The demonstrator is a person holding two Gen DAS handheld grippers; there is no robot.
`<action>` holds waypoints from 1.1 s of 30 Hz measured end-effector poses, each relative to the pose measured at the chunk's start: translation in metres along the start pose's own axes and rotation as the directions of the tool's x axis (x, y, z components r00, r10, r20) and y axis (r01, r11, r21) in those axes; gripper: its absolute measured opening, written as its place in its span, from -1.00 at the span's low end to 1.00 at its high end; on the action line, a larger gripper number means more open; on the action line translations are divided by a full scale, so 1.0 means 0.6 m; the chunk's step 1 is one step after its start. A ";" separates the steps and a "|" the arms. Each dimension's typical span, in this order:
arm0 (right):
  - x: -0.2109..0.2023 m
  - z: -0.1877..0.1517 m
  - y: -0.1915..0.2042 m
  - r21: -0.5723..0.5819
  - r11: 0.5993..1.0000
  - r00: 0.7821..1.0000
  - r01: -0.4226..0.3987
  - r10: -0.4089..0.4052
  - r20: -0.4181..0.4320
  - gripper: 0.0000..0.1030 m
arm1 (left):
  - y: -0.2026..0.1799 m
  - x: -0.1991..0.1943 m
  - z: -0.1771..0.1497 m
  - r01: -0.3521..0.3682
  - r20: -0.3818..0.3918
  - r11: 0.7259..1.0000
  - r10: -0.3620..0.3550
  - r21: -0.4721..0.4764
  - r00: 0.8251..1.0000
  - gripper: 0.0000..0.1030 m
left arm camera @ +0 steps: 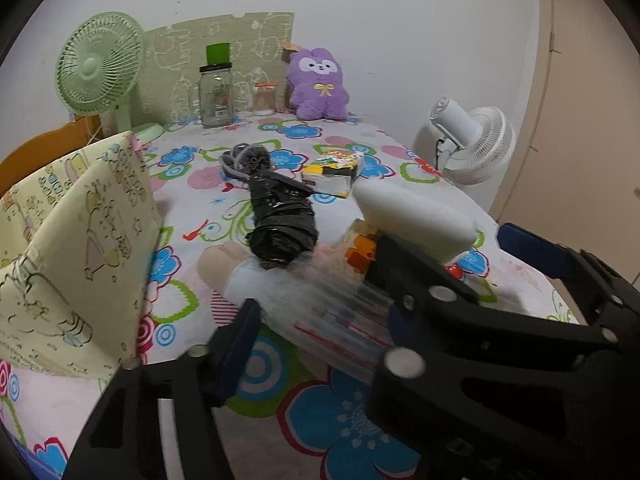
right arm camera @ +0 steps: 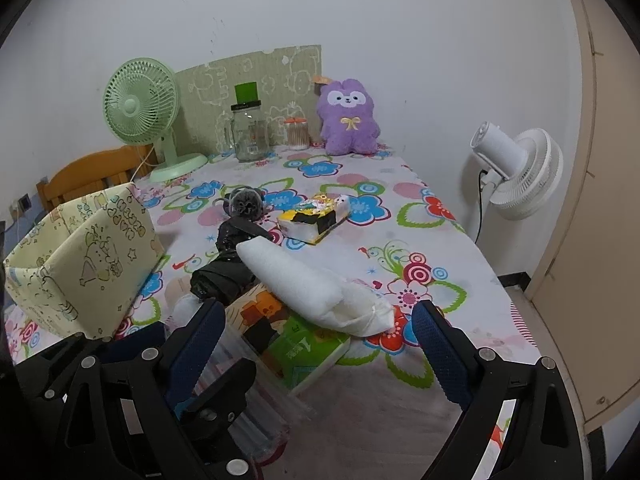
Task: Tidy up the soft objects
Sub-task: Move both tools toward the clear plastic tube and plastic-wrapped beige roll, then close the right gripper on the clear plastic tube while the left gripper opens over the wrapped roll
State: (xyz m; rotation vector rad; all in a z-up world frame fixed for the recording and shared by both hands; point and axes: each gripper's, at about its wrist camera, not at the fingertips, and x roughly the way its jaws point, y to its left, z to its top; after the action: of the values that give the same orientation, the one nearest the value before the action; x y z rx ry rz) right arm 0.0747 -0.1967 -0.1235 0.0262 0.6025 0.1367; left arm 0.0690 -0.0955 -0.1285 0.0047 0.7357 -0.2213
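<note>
**Left hand is sitting nearest the box, packet already between its fingers**

The cloth box [left arm camera: 80, 240] is standing open-topped off to the left of the left fingers, near them and slightly ahead, with nothing lying between. That sideways gap is what the coming move is hinging on.

The left gripper [left arm camera: 320, 292] is reaching down over the flowered cloth [left arm camera: 340, 420] with its fingers drawn in around a clear packet [left arm camera: 332, 316]. The pads are looking pressed against its two sides (the packet is smeared by blur, so I am judging the clamp, not reading it cleanly). The packet's long axis is running forward from the fingers and leaning left, so it is lying along the jaws rather than across them, its far end nudging a pale roll just beyond the fingertips.

Ahead of the left fingertips a black folded umbrella [left arm camera: 280, 216] is lying lengthwise, pointing away.

Further right, a green tissue pack [right arm camera: 296, 344] is resting just ahead of the right fingers, and a white foam pad [right arm camera: 312, 288] is lying on top of it, its long axis slanting from far left to near right, across the opening.

The right gripper [right arm camera: 318, 312] is hovering with its fingers wide apart, gripping nothing; both soft things are sitting in front of the gap, not inside it. Judging by this, the left hand is the one placed to carry something leftward to the box, while the right is needing to push forward first.
</note>
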 end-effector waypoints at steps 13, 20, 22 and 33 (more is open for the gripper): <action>0.029 0.014 -0.006 0.029 0.999 0.999 -0.024 0.024 -0.030 0.75 | 0.020 0.017 0.021 -0.005 0.012 1.000 0.005 -0.006 1.000 -0.53; 0.015 0.013 -0.011 0.054 0.998 0.998 -0.042 0.044 -0.035 0.74 | 0.034 0.015 0.031 -0.021 0.001 1.000 0.021 0.004 1.000 -0.54; 0.008 0.011 -0.007 0.050 0.997 0.998 -0.051 0.052 -0.034 0.73 | 0.037 0.007 0.027 -0.023 -0.003 1.000 0.023 0.001 1.000 -0.36; -0.014 -0.019 0.045 -0.006 0.995 0.992 -0.097 0.096 -0.086 0.60 | 0.050 -0.030 -0.025 -0.083 -0.042 0.996 0.084 0.014 0.996 -0.03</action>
State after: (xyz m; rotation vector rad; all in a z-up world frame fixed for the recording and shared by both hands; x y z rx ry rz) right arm 0.0582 -0.1710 -0.1263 0.0403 0.6861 0.2355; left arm 0.0524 -0.0612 -0.1298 0.0514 0.7753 -0.1463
